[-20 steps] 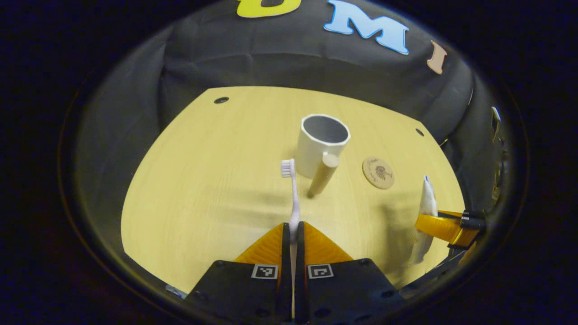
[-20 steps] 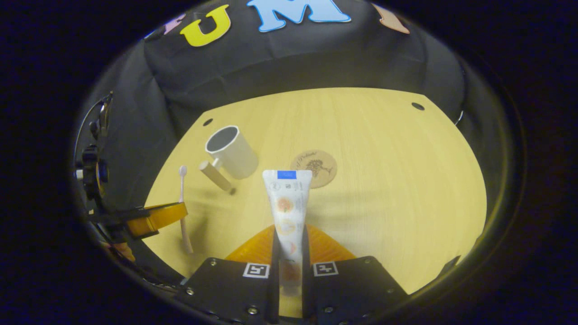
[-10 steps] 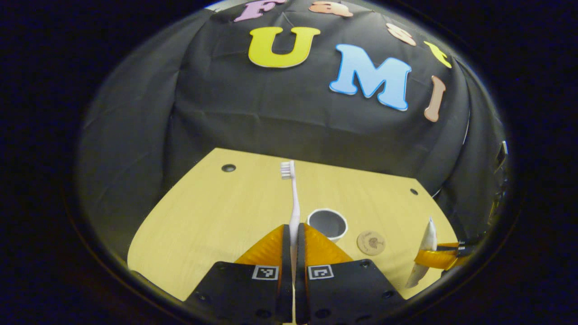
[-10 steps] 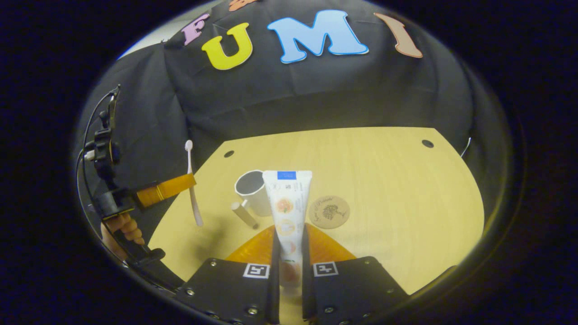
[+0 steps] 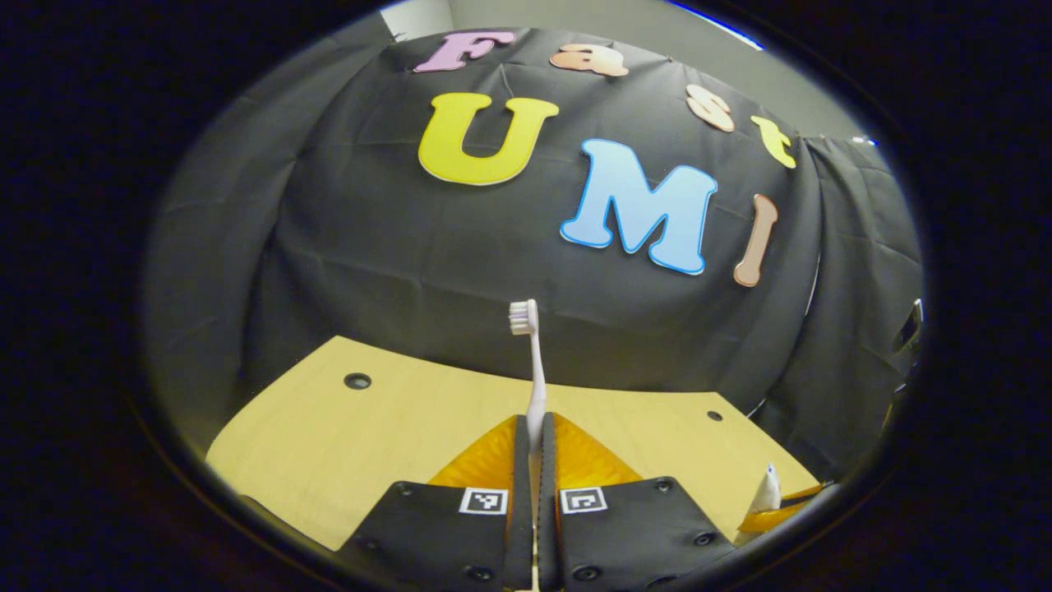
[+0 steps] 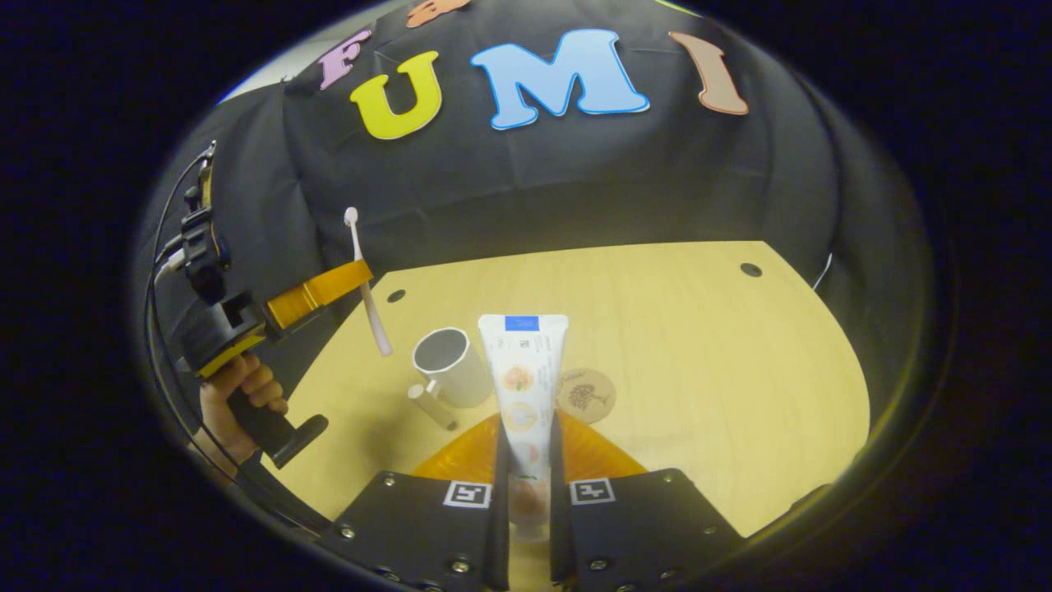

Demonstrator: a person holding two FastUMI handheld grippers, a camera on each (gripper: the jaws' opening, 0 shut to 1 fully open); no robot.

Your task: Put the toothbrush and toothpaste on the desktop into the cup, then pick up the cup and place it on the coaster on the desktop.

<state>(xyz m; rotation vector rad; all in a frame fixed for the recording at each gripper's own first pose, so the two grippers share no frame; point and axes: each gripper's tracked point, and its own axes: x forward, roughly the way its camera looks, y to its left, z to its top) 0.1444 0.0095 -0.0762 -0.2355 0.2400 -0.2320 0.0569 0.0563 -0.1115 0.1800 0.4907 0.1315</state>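
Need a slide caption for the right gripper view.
Right hand-held gripper holds toothpaste above desk; cup empty.

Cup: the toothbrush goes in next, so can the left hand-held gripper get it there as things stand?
Probably yes: the cup stands open and empty, with the toothbrush held up beside it.

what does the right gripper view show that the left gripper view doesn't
Right gripper view: the cup standing upright with its handle, the coaster beside it, and a hand holding the left gripper. The toothpaste shows face-on, clamped in the right gripper.

Left gripper view: the toothbrush close up, bristles up, clamped in its own fingers, and more of the booth wall.

Both: the desktop, the toothbrush and the toothpaste, both lifted off it.
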